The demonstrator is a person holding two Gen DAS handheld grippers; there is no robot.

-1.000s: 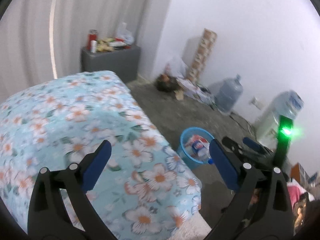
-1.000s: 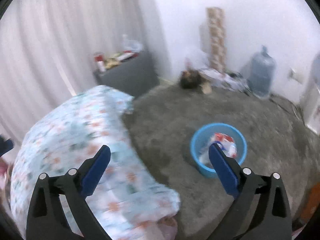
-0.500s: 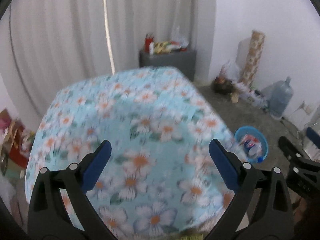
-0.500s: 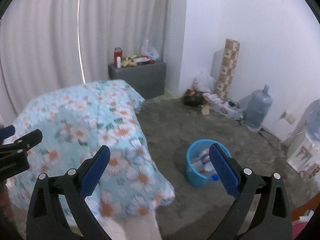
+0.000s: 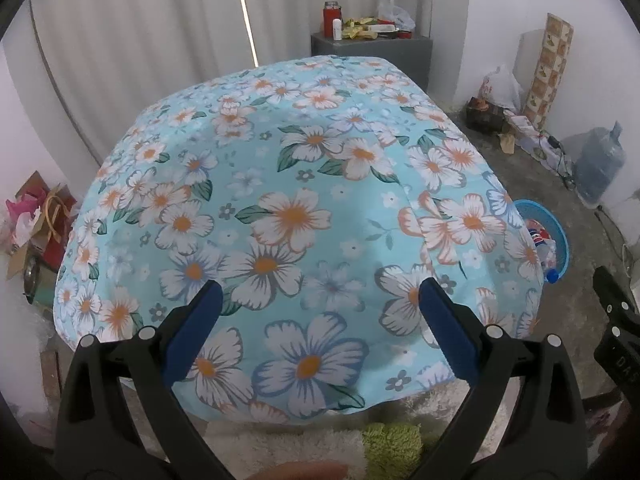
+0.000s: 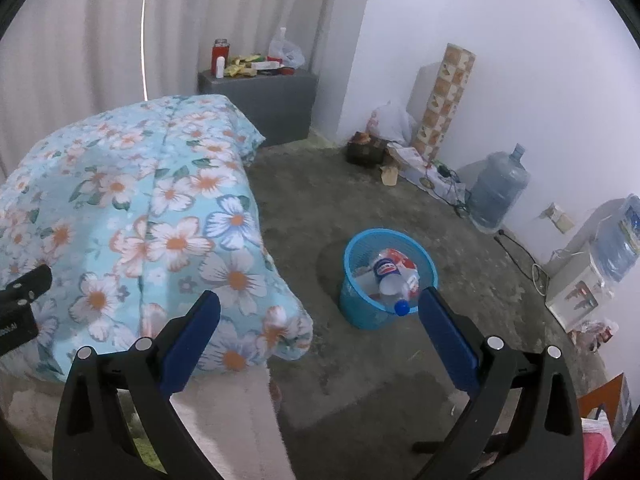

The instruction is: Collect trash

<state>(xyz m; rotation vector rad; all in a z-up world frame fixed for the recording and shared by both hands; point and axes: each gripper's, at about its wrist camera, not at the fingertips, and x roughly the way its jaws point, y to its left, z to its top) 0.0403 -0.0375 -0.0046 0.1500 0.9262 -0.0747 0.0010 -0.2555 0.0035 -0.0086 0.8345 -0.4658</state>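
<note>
Left claw (image 5: 318, 300) spread wide, empty, over the floral bed (image 5: 280, 184), which shows no trash. Right claw (image 6: 318, 312) also wide, empty. Blue bin (image 6: 386, 276), on floor right of bed, already holds bottle (image 6: 394, 284) + wrappers. Prob. nearly done; remaining clutter sits on grey counter (image 6: 264, 100) beyond bed.

Almost no legible text. The other gripper's black body (image 5: 618, 360) at the right edge of the left wrist view carries pale letters, roughly "DAS" — partly cut off. The same body (image 6: 16, 320) at the left edge of the right wrist view shows a few letters, too small to read. Bottle (image 6: 394, 280) in the blue basket (image 6: 360, 312) has a blue-and-red oval label, wording unreadable. Water jug label (image 6: 626, 226) — blurred.
</note>
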